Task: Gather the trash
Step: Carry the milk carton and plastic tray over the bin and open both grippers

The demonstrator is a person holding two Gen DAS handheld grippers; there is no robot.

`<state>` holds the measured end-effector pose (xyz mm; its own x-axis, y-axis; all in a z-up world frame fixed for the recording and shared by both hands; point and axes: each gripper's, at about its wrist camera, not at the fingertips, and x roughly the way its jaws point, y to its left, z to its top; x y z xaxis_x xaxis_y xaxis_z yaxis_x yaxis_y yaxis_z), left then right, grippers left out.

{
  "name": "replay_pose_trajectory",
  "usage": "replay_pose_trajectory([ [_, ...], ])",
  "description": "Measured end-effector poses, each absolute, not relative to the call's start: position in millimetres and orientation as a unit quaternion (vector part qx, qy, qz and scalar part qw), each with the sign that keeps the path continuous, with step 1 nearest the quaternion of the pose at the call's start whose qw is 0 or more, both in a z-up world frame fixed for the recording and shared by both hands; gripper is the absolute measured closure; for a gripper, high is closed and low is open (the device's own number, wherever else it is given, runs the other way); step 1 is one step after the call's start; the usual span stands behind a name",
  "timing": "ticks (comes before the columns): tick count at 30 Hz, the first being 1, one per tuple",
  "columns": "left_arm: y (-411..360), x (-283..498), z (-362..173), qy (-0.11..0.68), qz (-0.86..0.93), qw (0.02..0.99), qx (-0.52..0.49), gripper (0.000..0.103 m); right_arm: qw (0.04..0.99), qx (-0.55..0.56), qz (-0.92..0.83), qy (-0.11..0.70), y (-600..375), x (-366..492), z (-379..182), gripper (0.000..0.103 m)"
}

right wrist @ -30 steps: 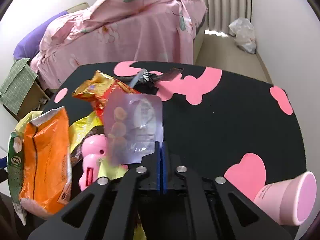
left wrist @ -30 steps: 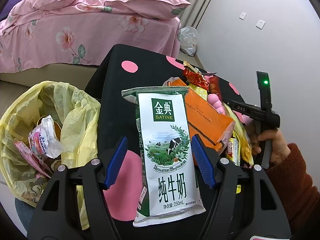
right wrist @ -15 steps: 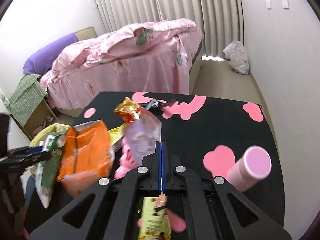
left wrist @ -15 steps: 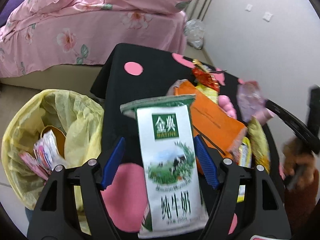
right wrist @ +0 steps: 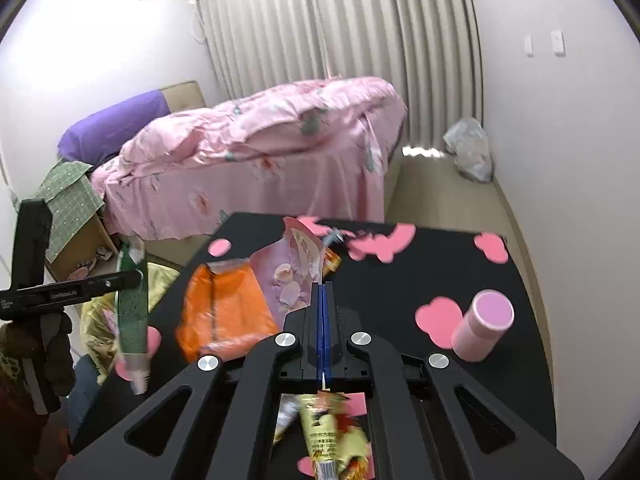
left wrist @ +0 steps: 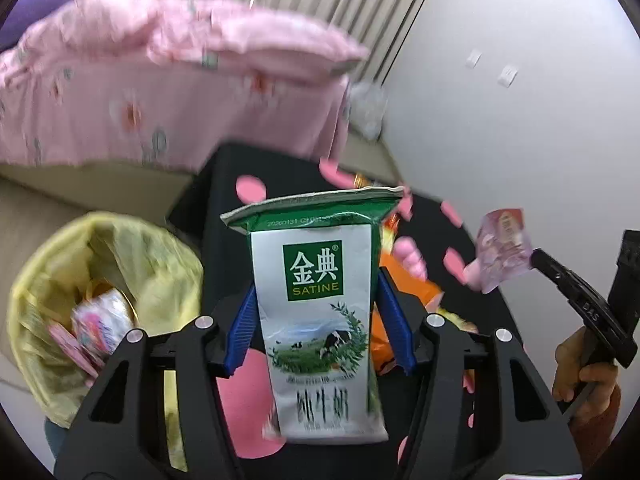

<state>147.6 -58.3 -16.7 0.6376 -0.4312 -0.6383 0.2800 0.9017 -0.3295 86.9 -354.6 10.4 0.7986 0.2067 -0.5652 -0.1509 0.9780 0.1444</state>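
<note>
Left wrist view: left gripper (left wrist: 316, 324) jaws closing on an upright milk carton (left wrist: 320, 320), blue pads at its sides. Black table (left wrist: 224, 184) with pink spots at centre; yellow-lined trash bin (left wrist: 52, 292) lower left holds wrappers. Pink bed (left wrist: 160, 80) upper left, blurred.

Right wrist view: right gripper (right wrist: 323, 300) fully closed, pinching a pale pink wrapper (right wrist: 292, 272) by its corner at frame centre. Orange packet (right wrist: 224, 308) lies left of it; pink cup (right wrist: 484, 324) on its side at right. Curtains (right wrist: 340, 40) across the top.

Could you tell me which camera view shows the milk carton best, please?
The left wrist view: the milk carton faces the camera, label readable, between the left gripper fingers. The right wrist view shows it only edge-on, at the far left.
</note>
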Motion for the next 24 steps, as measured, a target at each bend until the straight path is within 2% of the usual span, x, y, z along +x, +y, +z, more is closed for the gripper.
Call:
replay_pose_trajectory([
  [8,-19,108,19,0.304,-0.164,0.934,-0.089,0.052,0.948,0.021,0.143,0.283,-301,80,36,0.101],
  [24,77,87,35,0.26,-0.01,0.962,-0.084,0.052,0.91,-0.008,0.275,0.311,-164,120,33,0.101],
])
